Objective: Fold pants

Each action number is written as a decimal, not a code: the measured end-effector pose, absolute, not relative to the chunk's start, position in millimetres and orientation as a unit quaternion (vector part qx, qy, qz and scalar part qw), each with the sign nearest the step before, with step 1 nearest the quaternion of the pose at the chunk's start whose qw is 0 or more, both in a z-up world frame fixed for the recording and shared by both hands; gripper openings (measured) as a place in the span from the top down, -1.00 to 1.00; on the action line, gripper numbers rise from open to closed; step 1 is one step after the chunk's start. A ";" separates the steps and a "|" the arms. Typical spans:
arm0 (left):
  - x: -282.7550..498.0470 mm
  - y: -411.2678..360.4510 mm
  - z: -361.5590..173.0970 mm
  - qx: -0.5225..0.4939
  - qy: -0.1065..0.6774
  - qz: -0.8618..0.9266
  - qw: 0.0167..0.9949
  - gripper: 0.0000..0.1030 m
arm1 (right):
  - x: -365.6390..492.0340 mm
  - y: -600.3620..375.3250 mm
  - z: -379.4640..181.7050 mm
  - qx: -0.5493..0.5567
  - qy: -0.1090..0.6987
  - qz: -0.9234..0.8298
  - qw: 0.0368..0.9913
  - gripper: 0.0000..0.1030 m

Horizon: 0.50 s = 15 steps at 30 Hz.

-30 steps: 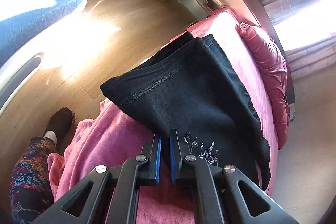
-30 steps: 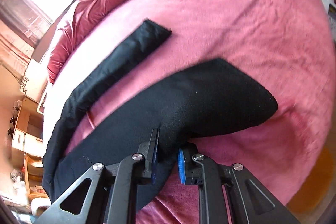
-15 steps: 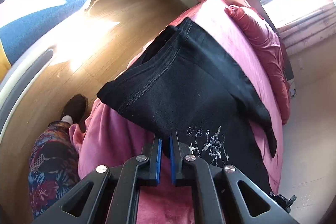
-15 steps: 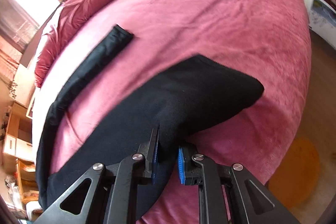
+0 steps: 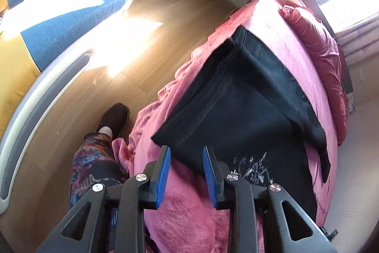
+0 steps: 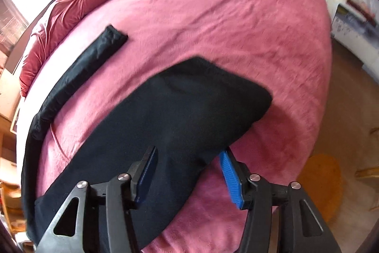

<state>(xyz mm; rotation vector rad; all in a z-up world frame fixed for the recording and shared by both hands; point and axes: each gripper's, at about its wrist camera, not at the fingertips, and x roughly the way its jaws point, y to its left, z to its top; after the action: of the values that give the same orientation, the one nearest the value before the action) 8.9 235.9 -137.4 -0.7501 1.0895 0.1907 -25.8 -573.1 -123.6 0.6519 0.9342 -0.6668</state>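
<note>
Left wrist view: the left gripper (image 5: 186, 155) points steeply down at a bed covered by a pink blanket (image 5: 189, 210). Black pants (image 5: 236, 110) lie flat on the blanket, close to the bed's edge beside a wooden floor (image 5: 146, 6). The near part of the garment carries a pale flower embroidery (image 5: 251, 165). The gripper's blue-padded jaws have just been opening; they stand partly apart, with the near edge of the cloth lying in the gap between them but not pinched. Nothing is held. One trouser leg runs away toward the red pillows (image 5: 317, 44), and a narrower strip of black cloth lies across the garment's far side. A person's patterned trouser leg (image 5: 92, 158) and dark shoe (image 5: 113, 117) stand on the floor by the bed.

Right wrist view: the right gripper (image 6: 188, 157) hangs over the other end of the same pants (image 6: 180, 115) — a broad, rounded fold of black cloth resting on the pink blanket. Its jaws have also just been opening and stand wide; cloth lies between them, yet the pads do not press on it. A long, thin leg section (image 6: 94, 56) stretches off toward the pillows.

Judged from this, one fold appears to have been laid and released. The pants are not yet a compact bundle — the long leg section looks unfolded, so more folds seem to remain.
</note>
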 end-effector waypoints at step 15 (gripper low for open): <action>219.7 267.4 -125.3 -0.391 0.483 0.027 0.783 0.20 | 56.4 -377.1 -95.5 0.201 0.482 -0.026 0.853 -0.25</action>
<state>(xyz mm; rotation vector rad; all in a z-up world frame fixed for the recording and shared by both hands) 219.7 267.4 -125.3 -0.8446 1.0428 0.0578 56.4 -377.1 -95.5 0.4225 1.0140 -0.0549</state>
